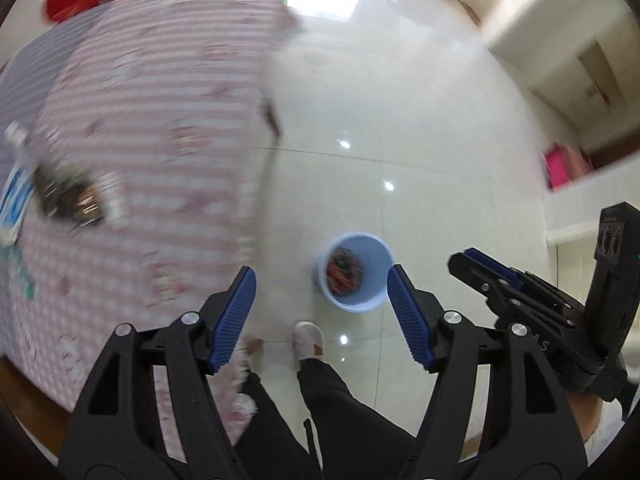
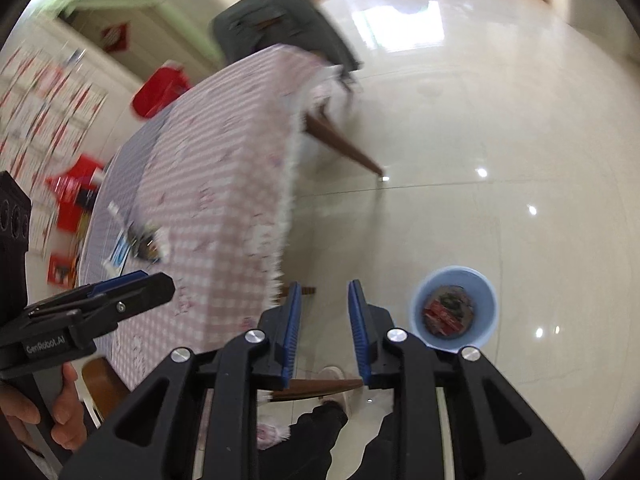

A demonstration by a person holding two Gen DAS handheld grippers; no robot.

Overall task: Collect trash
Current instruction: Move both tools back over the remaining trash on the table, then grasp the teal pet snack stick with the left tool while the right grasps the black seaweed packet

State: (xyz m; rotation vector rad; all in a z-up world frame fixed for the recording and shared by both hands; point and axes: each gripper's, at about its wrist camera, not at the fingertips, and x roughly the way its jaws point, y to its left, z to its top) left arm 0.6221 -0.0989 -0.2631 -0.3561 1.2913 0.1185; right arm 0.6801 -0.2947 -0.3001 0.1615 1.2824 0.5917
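Note:
A light blue bin (image 1: 376, 300) stands on the white floor with red and dark wrappers (image 1: 344, 274) inside. My left gripper (image 1: 320, 270) hangs high over the floor beside the table, open and empty. My right gripper (image 2: 324, 286) has a narrow gap between its blue pads with nothing in it; the bin (image 2: 420, 296) lies to its right. On the pink checked tablecloth (image 1: 160, 100) lie a dark crumpled wrapper (image 1: 72, 200), a clear bottle (image 1: 16, 136) and a blue-white packet (image 1: 16, 196), all blurred. The same trash pile (image 2: 146, 240) shows in the right wrist view, beyond my left gripper (image 2: 132, 280).
The person's dark trouser legs and a slipper (image 1: 308, 340) stand between table and bin. A wooden table leg (image 2: 344, 148) slants to the floor. A dark chair (image 2: 280, 20) and a red container (image 2: 160, 88) are at the table's far side. A pink object (image 1: 560, 168) is by the wall.

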